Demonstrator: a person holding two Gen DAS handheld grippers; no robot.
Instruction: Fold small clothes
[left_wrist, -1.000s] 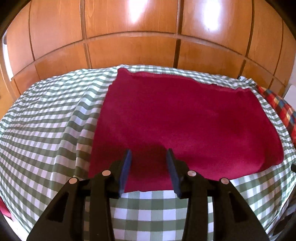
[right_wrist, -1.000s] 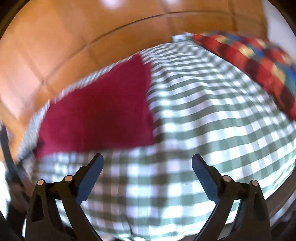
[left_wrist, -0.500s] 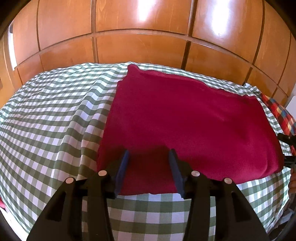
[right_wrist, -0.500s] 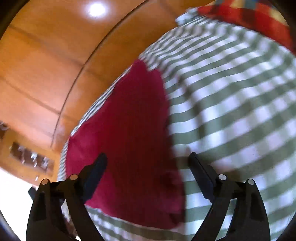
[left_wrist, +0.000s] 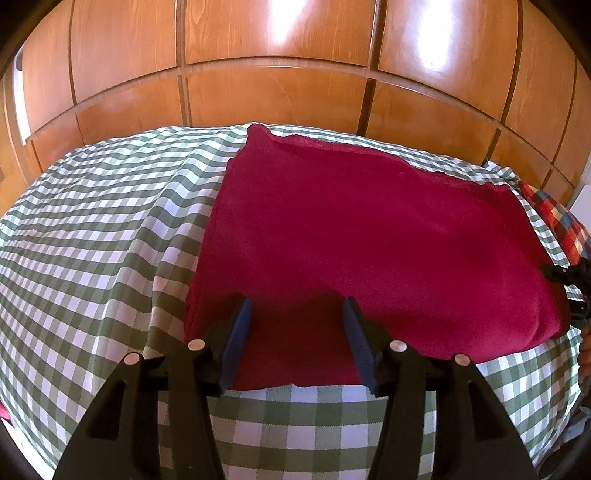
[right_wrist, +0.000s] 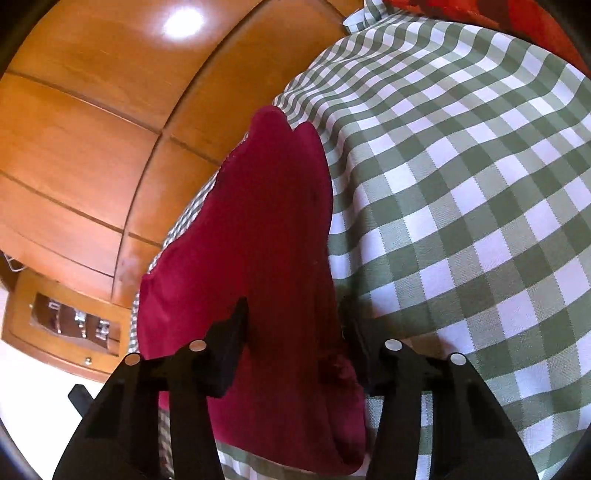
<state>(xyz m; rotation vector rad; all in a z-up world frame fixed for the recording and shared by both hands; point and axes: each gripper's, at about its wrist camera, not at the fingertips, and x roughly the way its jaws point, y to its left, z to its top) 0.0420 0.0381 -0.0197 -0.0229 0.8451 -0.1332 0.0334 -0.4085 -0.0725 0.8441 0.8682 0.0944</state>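
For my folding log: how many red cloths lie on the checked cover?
1. The red cloth lies flat right of centre on the checked cover. More could lie outside both views.

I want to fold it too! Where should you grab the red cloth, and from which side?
Grab the red cloth by its near edge, at the two front corners. It lies flat on the checked sheet, so its middle offers nothing to pinch. The left tool already straddles the near left part, open. The right tool straddles the right corner. Slide in low from the front.
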